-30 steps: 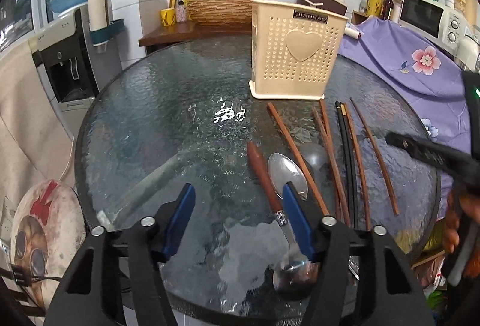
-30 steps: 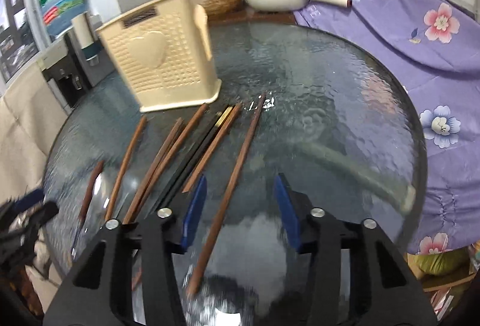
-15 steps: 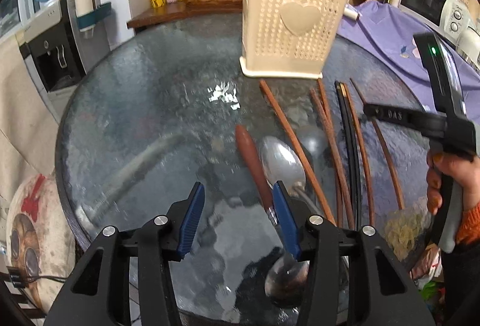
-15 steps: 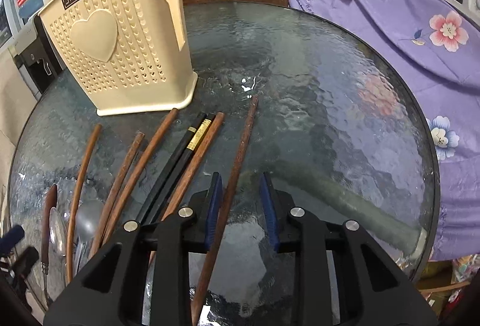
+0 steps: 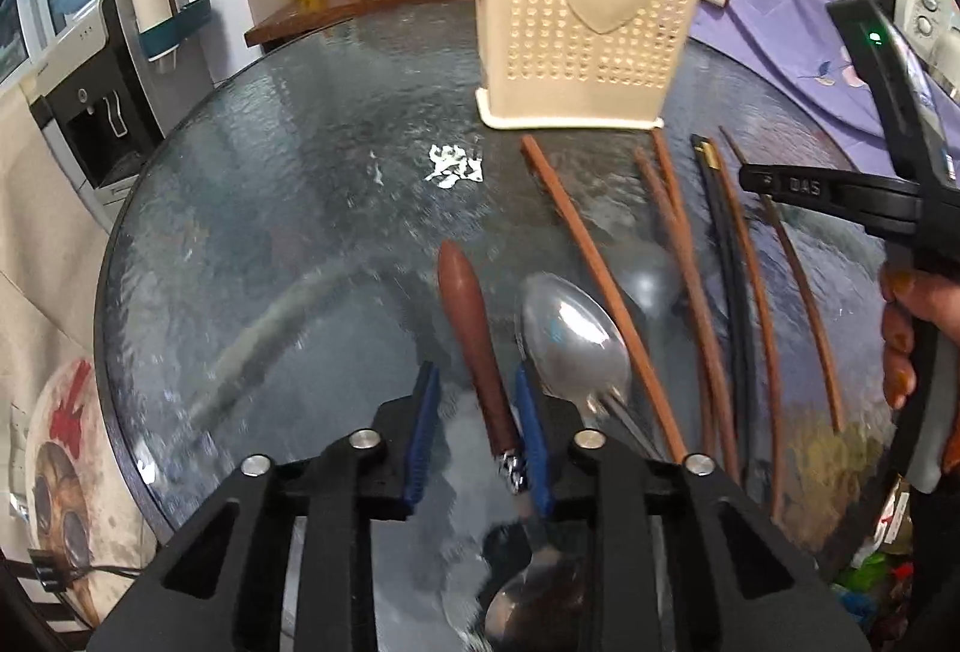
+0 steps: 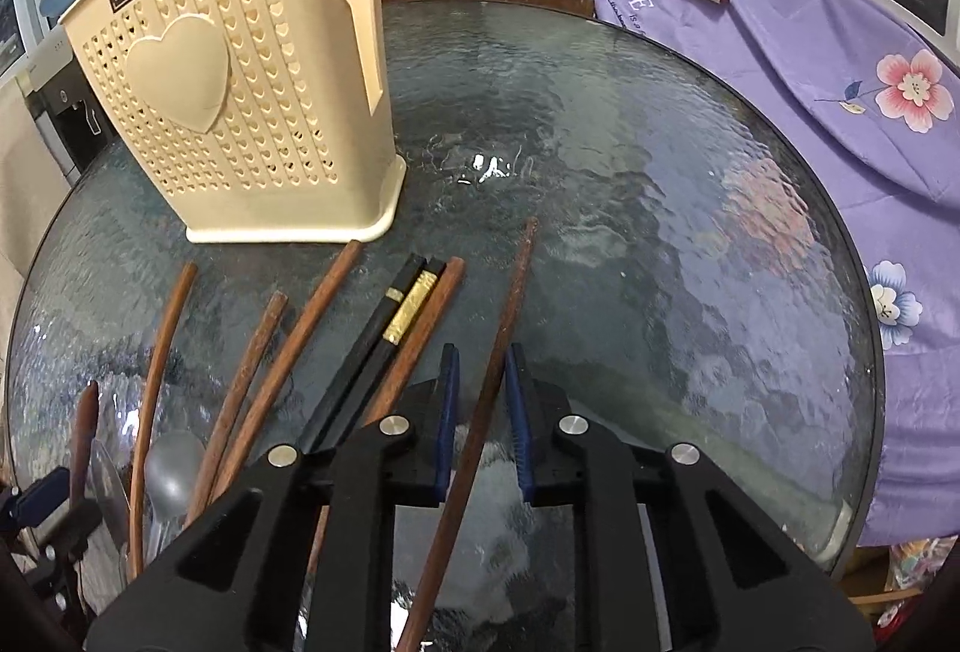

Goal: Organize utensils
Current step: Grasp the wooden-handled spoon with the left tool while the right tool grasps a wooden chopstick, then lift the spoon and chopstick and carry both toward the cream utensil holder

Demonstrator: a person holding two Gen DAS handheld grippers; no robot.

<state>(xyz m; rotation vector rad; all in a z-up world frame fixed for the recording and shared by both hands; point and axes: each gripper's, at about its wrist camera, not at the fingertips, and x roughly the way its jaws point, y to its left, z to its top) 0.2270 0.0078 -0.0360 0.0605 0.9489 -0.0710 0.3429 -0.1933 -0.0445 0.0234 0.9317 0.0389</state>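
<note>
A: Left gripper (image 5: 477, 427) first. Blue pads have narrowed over the last second and now sit either side of the brown wooden handle of the steel spoon (image 5: 474, 340). The right pad looks to be touching it, with a gap still on the left. Not pinched yet, so spread.

B: Right one?

A: Right gripper (image 6: 483, 400) has closed faster, from wide apart a second ago to a narrow slot now. The long reddish-brown wooden chopstick (image 6: 492, 370) runs straight through the slot from 6 to 12 o'clock. Slivers of gap show on both sides; I'd say about to clamp, not clamped.

B: Anything lifted?

A: No. Both pieces lie flat on the round textured glass table (image 6: 660, 232). The other brown chopsticks (image 6: 240, 382) and the black pair with gold bands (image 6: 396, 316) fan out at 9 to 11 o'clock of the right gripper. The second all-steel spoon (image 5: 570, 334) lies just at 3 o'clock of the left gripper's pads.

B: Destination?

A: The cream perforated plastic utensil holder with a heart (image 5: 588, 16) is upright, at 12 to 1 o'clock in the left view and 10 o'clock in the right. I can't see inside it.

B: Meaning?

A: Both hands moved in and are closing together, so it's a double grasp. Sorting has barely started, I'd judge.
</note>
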